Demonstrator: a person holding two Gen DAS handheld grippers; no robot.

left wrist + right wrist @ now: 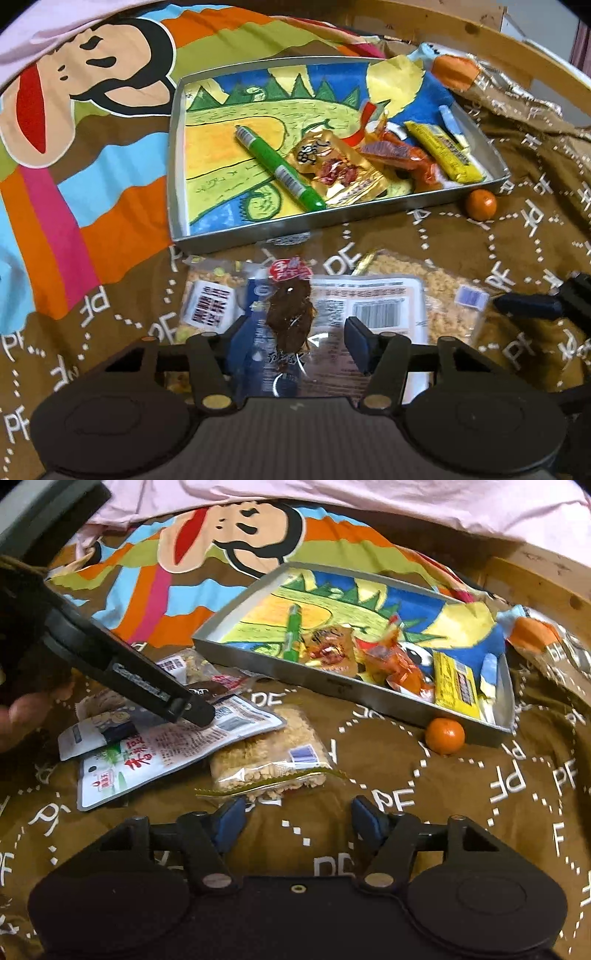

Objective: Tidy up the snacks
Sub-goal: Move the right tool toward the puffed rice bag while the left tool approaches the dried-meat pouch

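Silver metal tray point(177, 155) held five snacks; beside it, four packets and a small orange point(480, 204) waited. The left gripper point(295, 332), half open, straddled a clear jerky packet point(291, 310) without squeezing; the right gripper point(297, 821), half open, held nothing.

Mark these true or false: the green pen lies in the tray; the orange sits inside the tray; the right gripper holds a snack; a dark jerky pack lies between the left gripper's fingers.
1. The green pen lies in the tray. True.
2. The orange sits inside the tray. False: it rests on the cloth just outside the tray's wall.
3. The right gripper holds a snack. False: only cloth shows between its fingers.
4. A dark jerky pack lies between the left gripper's fingers. True.
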